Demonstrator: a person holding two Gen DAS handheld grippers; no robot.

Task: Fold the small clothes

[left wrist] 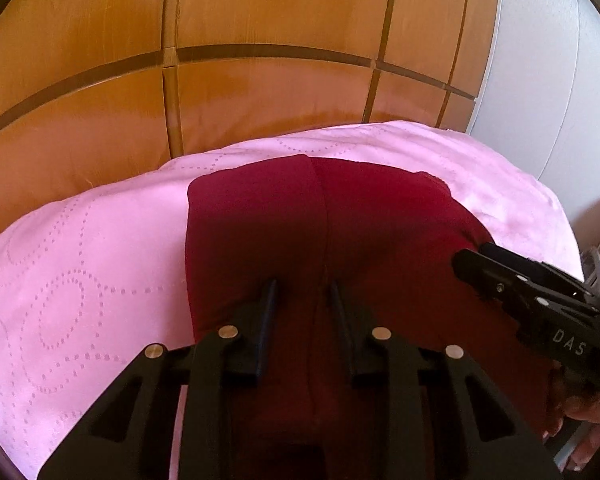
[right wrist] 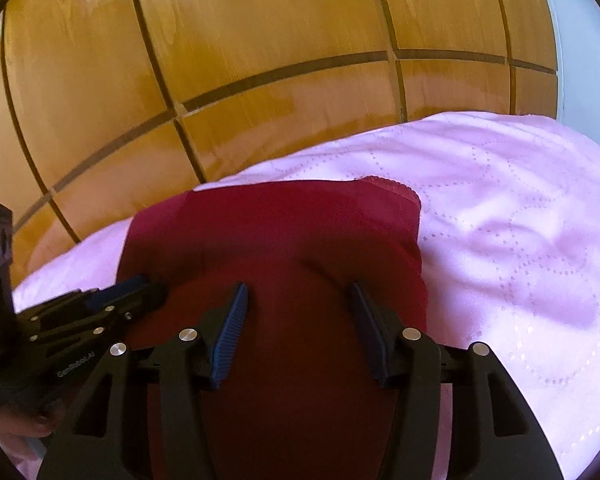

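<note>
Left wrist view: my left gripper (left wrist: 304, 284) has its jaws narrowly apart over the dark red garment (left wrist: 284, 216), pinching nothing; the garment lies on the pink quilted bedspread (left wrist: 80, 264). My right gripper (right wrist: 298, 288) gapes wider above the same cloth.

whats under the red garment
A pink quilted cover shows all around the dark red garment; what lies directly beneath the garment is covered.
</note>
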